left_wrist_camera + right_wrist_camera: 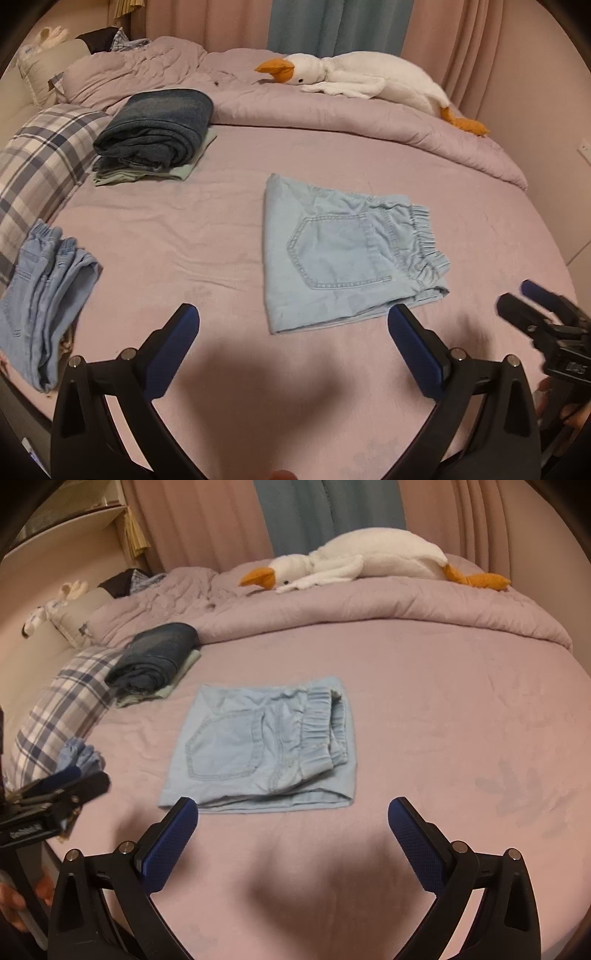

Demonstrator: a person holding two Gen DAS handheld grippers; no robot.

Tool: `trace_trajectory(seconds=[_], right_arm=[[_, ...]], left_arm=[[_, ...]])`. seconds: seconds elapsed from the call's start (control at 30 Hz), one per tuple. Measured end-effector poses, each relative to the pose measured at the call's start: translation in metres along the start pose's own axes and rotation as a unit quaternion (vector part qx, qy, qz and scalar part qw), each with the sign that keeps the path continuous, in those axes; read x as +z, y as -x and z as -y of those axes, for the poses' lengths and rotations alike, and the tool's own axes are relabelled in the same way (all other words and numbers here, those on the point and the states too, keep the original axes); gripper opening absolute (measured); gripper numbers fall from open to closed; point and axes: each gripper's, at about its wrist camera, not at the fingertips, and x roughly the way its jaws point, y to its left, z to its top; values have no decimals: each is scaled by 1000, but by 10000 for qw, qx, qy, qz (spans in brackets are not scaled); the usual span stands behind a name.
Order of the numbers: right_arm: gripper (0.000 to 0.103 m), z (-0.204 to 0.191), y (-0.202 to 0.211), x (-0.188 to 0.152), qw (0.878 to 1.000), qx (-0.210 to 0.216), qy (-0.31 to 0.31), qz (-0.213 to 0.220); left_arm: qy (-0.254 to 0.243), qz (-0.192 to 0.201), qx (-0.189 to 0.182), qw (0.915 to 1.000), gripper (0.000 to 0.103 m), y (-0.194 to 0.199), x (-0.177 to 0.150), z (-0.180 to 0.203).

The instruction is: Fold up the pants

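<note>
Light blue denim pants (343, 251) lie folded into a flat square on the pink bed sheet (192, 236), back pocket up, elastic waistband to the right. They also show in the right wrist view (258, 746). My left gripper (293, 325) is open and empty, held above the sheet just in front of the pants' near edge. My right gripper (293, 816) is open and empty, close to the pants' near edge. The right gripper shows at the right edge of the left wrist view (539, 314). The left gripper shows at the left edge of the right wrist view (59, 794).
A stack of folded dark jeans (155, 125) on a pale green garment sits at the back left. Another folded pair of light jeans (40, 306) lies at the left edge. A plaid pillow (40, 158), a bunched pink duvet (332, 110) and a plush goose (369, 79) lie behind.
</note>
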Motion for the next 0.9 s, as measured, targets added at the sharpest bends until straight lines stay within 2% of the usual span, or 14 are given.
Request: trace_trajectory(seconds=[0.33, 0.53, 0.9], right_arm=[[102, -24, 20, 7, 9994, -79, 294, 178], [102, -28, -3, -2, 9993, -138, 336, -124], [102, -37, -1, -2, 9989, -166, 426, -112]], left_arm=[[16, 1, 55, 10000, 102, 7, -1, -1], [2, -81, 54, 10000, 102, 5, -5, 0], [-50, -17, -2, 10000, 102, 7, -5, 2]])
